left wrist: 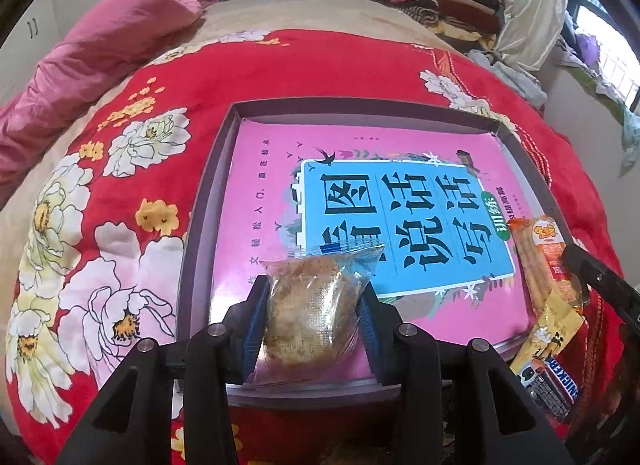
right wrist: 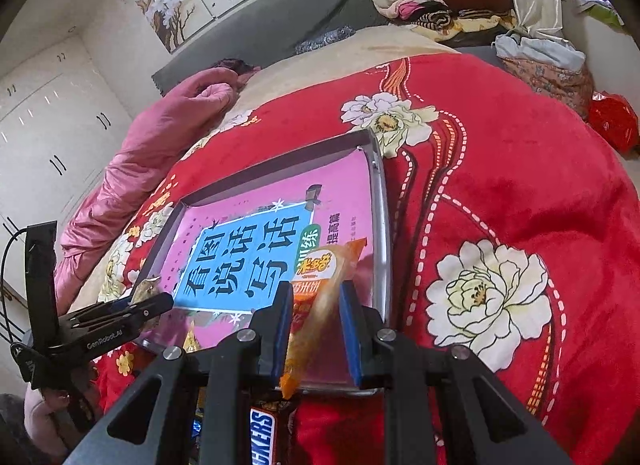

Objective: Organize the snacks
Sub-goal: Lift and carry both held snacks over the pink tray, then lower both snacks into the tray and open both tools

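My left claw (left wrist: 312, 305) pinches the cake packet (left wrist: 310, 305), right claw (right wrist: 316, 329) the orange wrapper (right wrist: 320, 297); next, release both into the tray (left wrist: 208, 201) at 12 o'clock

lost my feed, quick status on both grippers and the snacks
Left gripper shut on clear cake packet. Right gripper shut on orange rice-cracker pack. Both over tray; nothing blocking.

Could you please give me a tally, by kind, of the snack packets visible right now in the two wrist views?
Clear packets of a brown cake or biscuit: 1, the clear packet in the left gripper.
Orange rice-cracker packets: 1, the orange packet in the right gripper.
Chocolate bars: 1, the Snickers bar below the tray.
Total: 3 snacks.
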Demonstrator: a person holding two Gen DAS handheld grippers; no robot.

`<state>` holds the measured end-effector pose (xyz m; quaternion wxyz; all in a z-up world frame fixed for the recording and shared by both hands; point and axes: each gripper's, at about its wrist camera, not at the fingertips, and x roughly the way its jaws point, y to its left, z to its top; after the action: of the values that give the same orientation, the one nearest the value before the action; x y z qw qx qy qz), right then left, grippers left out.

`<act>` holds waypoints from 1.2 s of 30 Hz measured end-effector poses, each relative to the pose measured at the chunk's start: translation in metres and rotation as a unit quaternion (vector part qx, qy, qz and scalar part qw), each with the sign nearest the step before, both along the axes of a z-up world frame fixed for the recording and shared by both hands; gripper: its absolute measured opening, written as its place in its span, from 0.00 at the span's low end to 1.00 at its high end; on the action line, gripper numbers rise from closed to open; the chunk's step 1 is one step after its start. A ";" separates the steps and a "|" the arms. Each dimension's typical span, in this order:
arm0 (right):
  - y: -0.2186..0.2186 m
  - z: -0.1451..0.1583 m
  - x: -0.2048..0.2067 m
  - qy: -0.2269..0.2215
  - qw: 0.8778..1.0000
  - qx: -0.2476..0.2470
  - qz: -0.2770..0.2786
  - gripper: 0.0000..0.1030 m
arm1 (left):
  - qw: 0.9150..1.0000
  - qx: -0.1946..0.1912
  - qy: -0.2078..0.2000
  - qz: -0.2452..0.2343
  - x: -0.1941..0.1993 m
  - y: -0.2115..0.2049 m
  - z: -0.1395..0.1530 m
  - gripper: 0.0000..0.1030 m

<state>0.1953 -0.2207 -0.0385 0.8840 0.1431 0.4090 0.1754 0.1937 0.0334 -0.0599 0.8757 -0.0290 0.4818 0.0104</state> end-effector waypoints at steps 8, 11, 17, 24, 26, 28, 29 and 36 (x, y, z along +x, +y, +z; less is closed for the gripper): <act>0.014 -0.001 -0.008 -0.008 0.998 -0.054 0.015 0.24 | 1.000 -0.002 0.004 0.004 0.003 0.001 -0.004 0.45; 0.017 0.000 -0.009 -0.019 0.996 -0.082 0.015 0.24 | 1.000 0.005 0.008 0.004 0.004 -0.002 -0.006 0.46; 0.017 0.001 -0.007 -0.030 0.993 -0.110 0.002 0.25 | 1.000 0.022 0.012 0.001 0.003 -0.007 -0.008 0.50; 0.018 0.001 -0.009 -0.043 0.990 -0.136 -0.004 0.26 | 1.000 0.024 0.011 0.002 0.001 -0.007 -0.005 0.56; 0.017 0.001 -0.009 -0.045 0.990 -0.135 -0.004 0.26 | 1.000 0.024 0.009 0.005 0.001 -0.007 -0.004 0.61; 0.015 0.003 -0.009 -0.046 0.991 -0.129 -0.007 0.26 | 1.000 0.027 0.006 0.004 0.000 -0.006 -0.001 0.63; 0.014 0.004 -0.009 -0.046 0.991 -0.125 -0.009 0.26 | 1.000 0.028 0.004 0.004 0.000 -0.006 0.000 0.65; 0.012 0.010 -0.012 -0.051 0.993 -0.105 -0.009 0.36 | 1.000 0.026 -0.012 0.007 -0.005 -0.003 0.011 0.67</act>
<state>0.1830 -0.2084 -0.0288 0.9154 0.0438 0.3785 0.1302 0.1889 0.0303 -0.0485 0.8816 -0.0098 0.4709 0.0288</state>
